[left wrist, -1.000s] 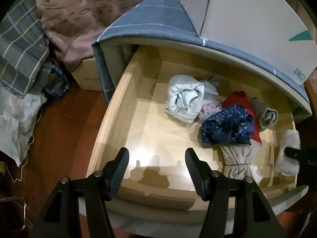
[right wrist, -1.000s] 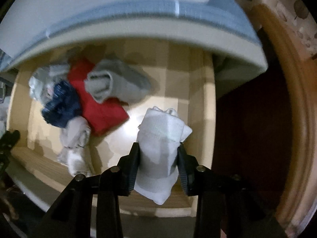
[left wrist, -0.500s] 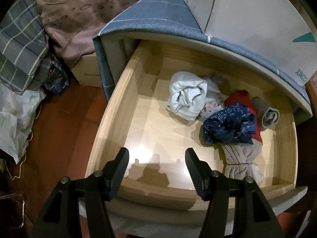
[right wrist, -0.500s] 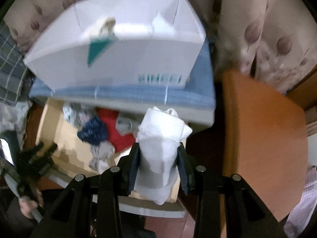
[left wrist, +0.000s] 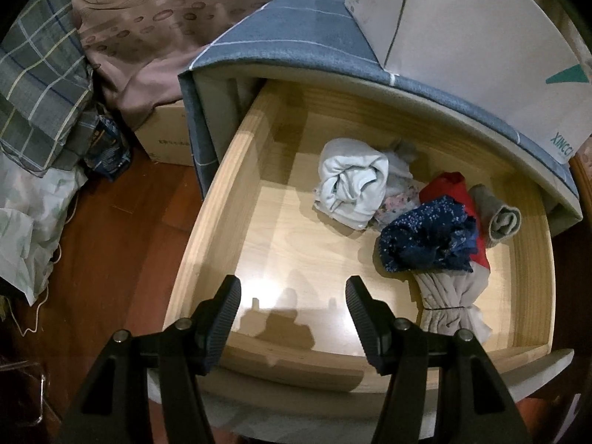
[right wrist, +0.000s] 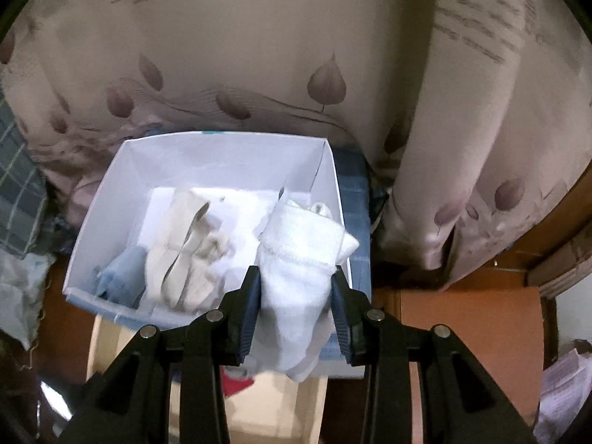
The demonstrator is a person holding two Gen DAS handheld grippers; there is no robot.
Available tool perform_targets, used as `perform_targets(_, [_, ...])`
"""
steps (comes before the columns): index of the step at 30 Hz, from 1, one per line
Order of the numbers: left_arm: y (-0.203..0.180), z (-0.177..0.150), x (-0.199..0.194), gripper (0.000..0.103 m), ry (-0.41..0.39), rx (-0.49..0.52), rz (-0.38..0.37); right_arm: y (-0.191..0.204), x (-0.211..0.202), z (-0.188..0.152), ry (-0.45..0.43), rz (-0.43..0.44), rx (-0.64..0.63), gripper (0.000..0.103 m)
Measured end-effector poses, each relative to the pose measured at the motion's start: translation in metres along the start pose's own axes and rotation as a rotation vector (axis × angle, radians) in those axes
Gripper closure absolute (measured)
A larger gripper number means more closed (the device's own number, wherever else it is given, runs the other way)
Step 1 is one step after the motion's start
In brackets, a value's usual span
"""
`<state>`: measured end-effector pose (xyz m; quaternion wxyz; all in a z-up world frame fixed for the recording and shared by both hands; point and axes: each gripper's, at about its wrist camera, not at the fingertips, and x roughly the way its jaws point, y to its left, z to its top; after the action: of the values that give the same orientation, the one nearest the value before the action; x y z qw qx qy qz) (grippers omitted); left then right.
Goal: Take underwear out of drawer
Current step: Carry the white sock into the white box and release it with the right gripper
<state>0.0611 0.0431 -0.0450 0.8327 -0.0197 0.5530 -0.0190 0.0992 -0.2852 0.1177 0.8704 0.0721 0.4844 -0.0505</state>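
Note:
My right gripper [right wrist: 296, 298] is shut on a rolled white garment [right wrist: 299, 259], held in the air above the near edge of a white box [right wrist: 92, 244]. A beige piece [right wrist: 185, 255] and a light blue piece [right wrist: 120, 277] lie inside that box. In the left wrist view the wooden drawer [left wrist: 218, 222] stands pulled out. It holds a pale rolled garment [left wrist: 351, 181], a navy dotted one [left wrist: 425, 240], a red one [left wrist: 447, 188], a grey roll [left wrist: 501, 218] and a beige bundle [left wrist: 451, 299]. My left gripper [left wrist: 292, 307] hangs open over the drawer's front, holding nothing.
The white box [left wrist: 481, 48] sits on the blue-covered cabinet top [left wrist: 296, 22] above the drawer. A leaf-patterned curtain [right wrist: 296, 55] hangs behind. Plaid fabric [left wrist: 37, 81] and a cardboard box [left wrist: 166, 137] lie on the wood floor at left. An orange surface [right wrist: 470, 333] lies to the right.
My right gripper has risen out of the drawer with the white garment and now looks down into the white box. The white garment has left the drawer's right corner. My left gripper stayed put.

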Motion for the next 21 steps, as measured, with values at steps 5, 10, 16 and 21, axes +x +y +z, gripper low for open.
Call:
perform_targets(5, [0.003,0.000,-0.001,0.043,-0.006,-0.016,-0.011,0.007,0.042,0.012,0.052,-0.046,0.003,0.069])
perform_targets(10, [0.003,0.000,-0.001,0.043,-0.009,-0.013,-0.025,0.007,0.074,-0.002,0.121,-0.029,0.016,0.068])
perform_targets(16, [0.001,0.001,0.002,0.043,-0.001,-0.003,-0.023,0.005,0.089,-0.009,0.157,-0.023,0.028,0.064])
perform_targets(21, [0.001,0.001,0.007,0.043,0.023,-0.002,-0.024,0.007,0.079,-0.011,0.135,-0.014,0.025,0.047])
